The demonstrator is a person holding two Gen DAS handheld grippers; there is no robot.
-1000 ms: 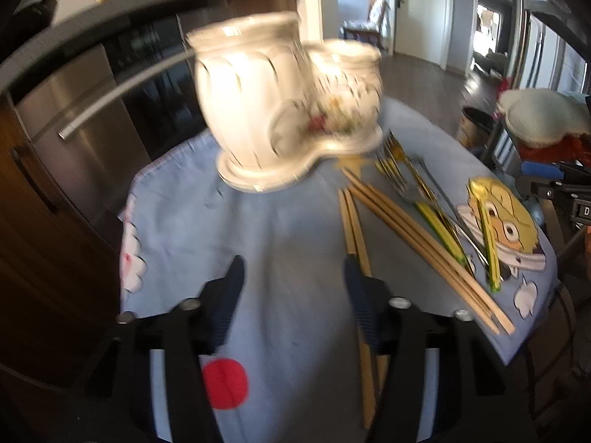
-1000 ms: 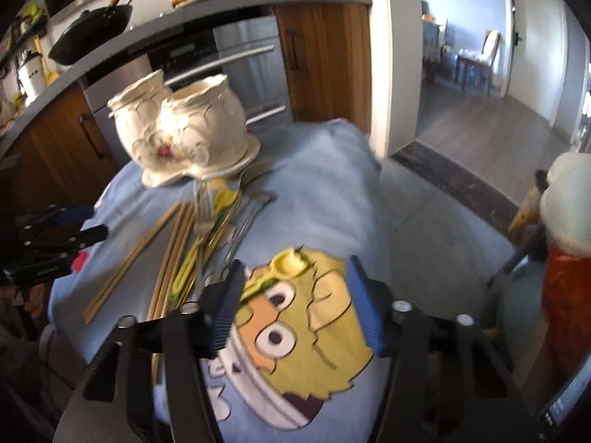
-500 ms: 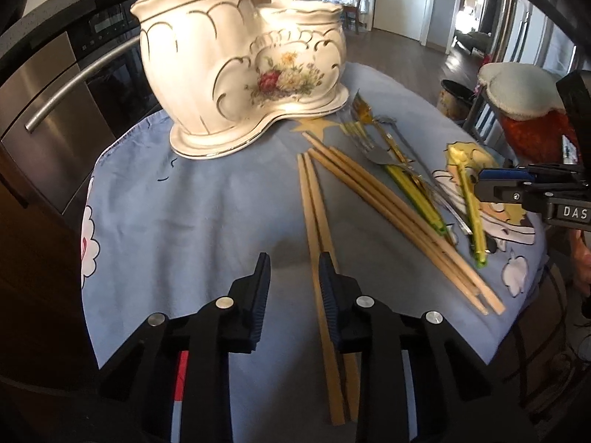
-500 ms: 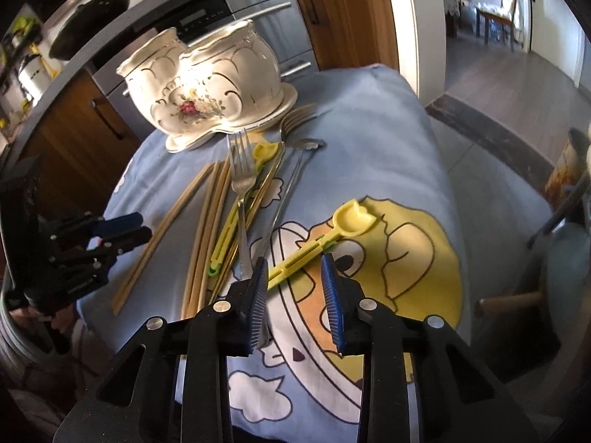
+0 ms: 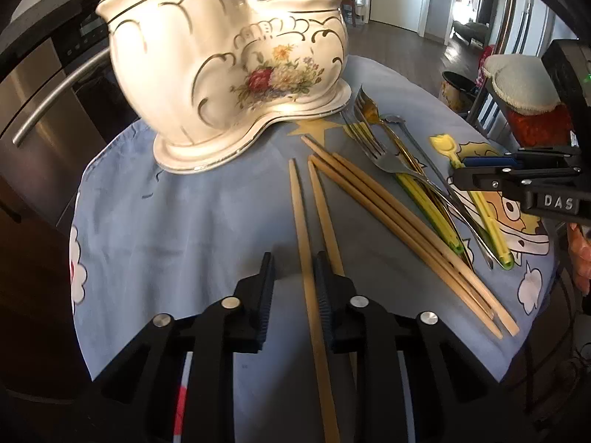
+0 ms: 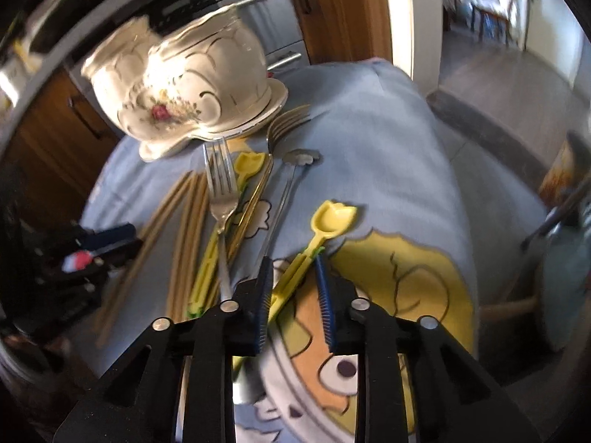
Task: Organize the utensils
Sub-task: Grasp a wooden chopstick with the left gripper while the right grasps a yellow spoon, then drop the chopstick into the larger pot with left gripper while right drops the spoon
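A wooden chopstick (image 5: 306, 243) lies on the blue cloth (image 5: 192, 221) over the tabletop, running between the jaws of the left gripper (image 5: 292, 280), which stand narrowly apart around it; whether they touch it I cannot tell. Its partner chopstick (image 5: 325, 214) lies just beside. Only the right wrist view shows the right gripper (image 6: 293, 280), its jaws slightly parted astride the handle of a yellow plastic spoon (image 6: 325, 229), with forks (image 6: 221, 192) and more chopsticks to its left. The ceramic holder (image 5: 221, 74) stands beyond the utensils.
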